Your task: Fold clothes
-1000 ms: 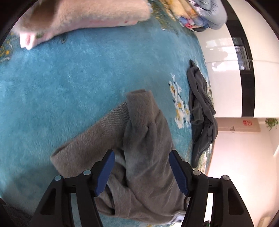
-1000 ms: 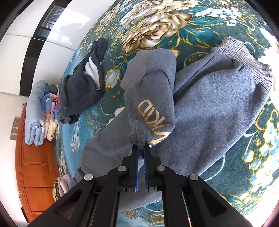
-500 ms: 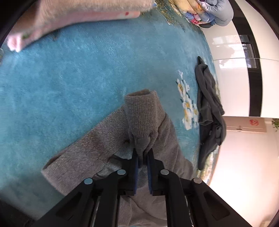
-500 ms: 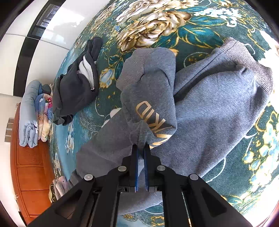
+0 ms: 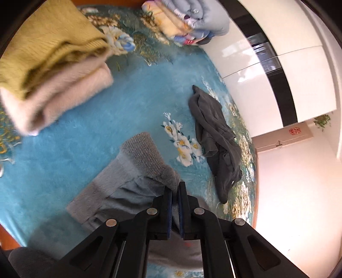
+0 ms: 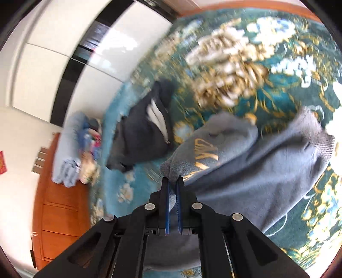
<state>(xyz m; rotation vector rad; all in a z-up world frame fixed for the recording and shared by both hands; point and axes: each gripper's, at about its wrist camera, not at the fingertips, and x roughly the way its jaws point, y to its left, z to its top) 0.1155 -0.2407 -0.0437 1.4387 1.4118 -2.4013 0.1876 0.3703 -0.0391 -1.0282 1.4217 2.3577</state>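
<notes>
**A:** Where is the garment for folding?

**B:** The grey sweatshirt (image 5: 119,192) lies on the blue flowered carpet (image 5: 85,132), close under both cameras. One part of it is lifted and the rest hangs down to the carpet. In the right wrist view I see gold letters on the raised fold, and the body of the sweatshirt spreads to the right with its ribbed hem at the far edge.

**A:** What does the left gripper do?

**B:** The left gripper (image 5: 175,188) has its jaws together, and they pinch the ribbed grey cuff of a sleeve. The cloth bunches just in front of the blue pads (image 5: 170,205).

**A:** And the right one?

**B:** The right gripper (image 6: 172,181) is also clamped on the sweatshirt. Its jaws are almost together, with a thin layer of grey cloth between them, just below the gold letters. This picture is blurred, so small details I cannot tell.

**A:** What else lies around?

**B:** A dark grey garment (image 5: 215,141) lies crumpled on the carpet, beside the sweatshirt but not touching it. In the left view, at the top left, there is a folded stack (image 5: 49,70), olive knit on top and beige fleece under it. Far away, at the edge of the carpet, some folded bedding (image 5: 192,19) in light blue and yellow rests near a white glossy wardrobe (image 5: 263,89).
</notes>
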